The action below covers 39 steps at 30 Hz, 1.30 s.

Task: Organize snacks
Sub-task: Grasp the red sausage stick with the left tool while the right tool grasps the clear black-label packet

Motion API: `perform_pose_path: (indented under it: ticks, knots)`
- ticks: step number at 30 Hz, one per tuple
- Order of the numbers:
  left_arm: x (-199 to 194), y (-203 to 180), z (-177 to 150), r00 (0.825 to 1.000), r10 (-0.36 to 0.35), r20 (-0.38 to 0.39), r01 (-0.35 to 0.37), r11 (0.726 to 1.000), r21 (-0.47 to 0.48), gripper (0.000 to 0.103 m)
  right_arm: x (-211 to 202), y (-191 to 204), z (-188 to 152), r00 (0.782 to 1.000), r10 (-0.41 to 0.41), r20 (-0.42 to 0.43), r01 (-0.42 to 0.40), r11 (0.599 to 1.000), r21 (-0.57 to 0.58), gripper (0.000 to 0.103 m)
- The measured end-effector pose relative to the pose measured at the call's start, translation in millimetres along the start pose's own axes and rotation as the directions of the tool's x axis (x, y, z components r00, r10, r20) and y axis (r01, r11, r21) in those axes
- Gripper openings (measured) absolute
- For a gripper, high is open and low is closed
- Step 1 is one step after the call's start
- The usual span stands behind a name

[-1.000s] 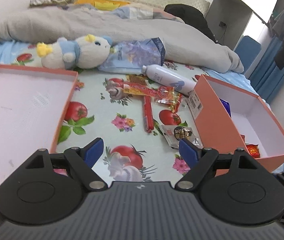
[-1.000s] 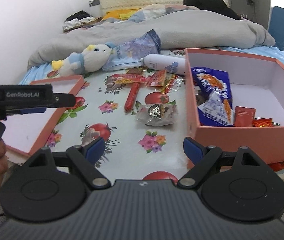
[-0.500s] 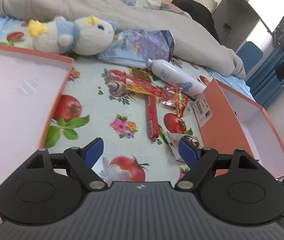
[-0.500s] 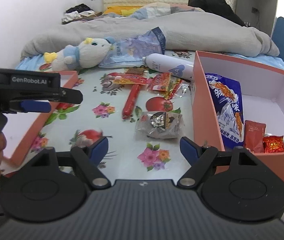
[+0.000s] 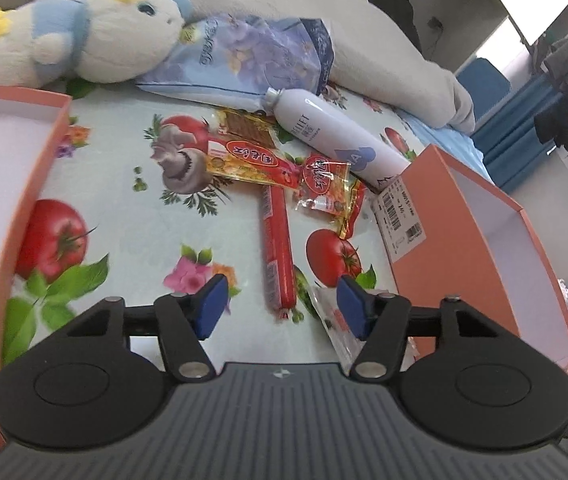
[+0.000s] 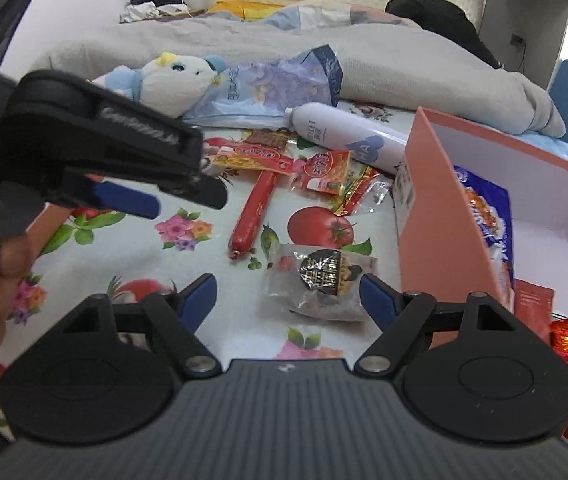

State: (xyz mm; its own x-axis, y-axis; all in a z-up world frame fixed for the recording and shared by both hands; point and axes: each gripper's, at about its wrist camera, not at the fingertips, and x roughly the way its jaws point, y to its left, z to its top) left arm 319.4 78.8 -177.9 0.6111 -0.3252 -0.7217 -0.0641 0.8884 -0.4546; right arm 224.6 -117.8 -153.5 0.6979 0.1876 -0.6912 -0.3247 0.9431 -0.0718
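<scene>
Loose snacks lie on a fruit-print cloth: a red sausage (image 5: 277, 248) (image 6: 253, 212), a clear packet with a dark disc (image 6: 320, 284) (image 5: 336, 328), and yellow-red packets (image 5: 251, 160) (image 6: 324, 172). My left gripper (image 5: 281, 308) hovers over the sausage's near end, which lies between its closing jaws; the pads are apart from it. In the right wrist view the left gripper (image 6: 151, 204) shows side-on, held by a hand. My right gripper (image 6: 288, 298) stands open just short of the clear packet. An orange box (image 6: 424, 240) (image 5: 444, 240) at the right holds a blue snack bag (image 6: 488, 216) and red packets (image 6: 532, 308).
A shallow orange lid (image 5: 43, 168) lies at the left. Behind the snacks are a white bottle (image 5: 336, 140), a large pale blue bag (image 5: 251, 56), a plush toy (image 5: 83, 40) and a grey blanket (image 6: 404, 64). A blue chair (image 5: 484, 80) stands beyond the bed.
Both grippers have moved forward and down towards the snacks. The left jaws have narrowed and now frame the sausage's end. The left gripper looms larger in the right wrist view.
</scene>
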Motion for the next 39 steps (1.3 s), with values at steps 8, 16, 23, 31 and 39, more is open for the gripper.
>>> perform_pose_path:
  ticks: [8,16,23,31,39]
  knots:
    - [47,-3,20,0.998,-0.035,-0.06,0.04,0.996,0.075,0.045,39,3,-2,0.999,-0.003,-0.052,0.001,0.999,-0.035,0.067]
    - [78,-22,21,0.995,0.053,-0.081,-0.031,0.967,0.254,0.023,48,11,-10,0.998,-0.021,-0.056,0.015,0.995,-0.103,0.046]
    - [70,-18,16,0.995,0.07,-0.065,-0.051,0.965,0.259,0.021,40,11,-9,0.999,-0.018,-0.033,0.014,0.993,-0.121,0.021]
    - [37,-3,-10,0.994,0.097,-0.052,-0.086,0.977,0.194,0.02,20,9,-14,0.997,0.042,-0.058,-0.047,0.994,-0.095,0.017]
    - [-13,6,-55,0.992,0.122,-0.035,-0.117,0.985,0.129,0.02,-15,12,-27,0.994,0.089,-0.056,-0.094,0.991,-0.095,0.017]
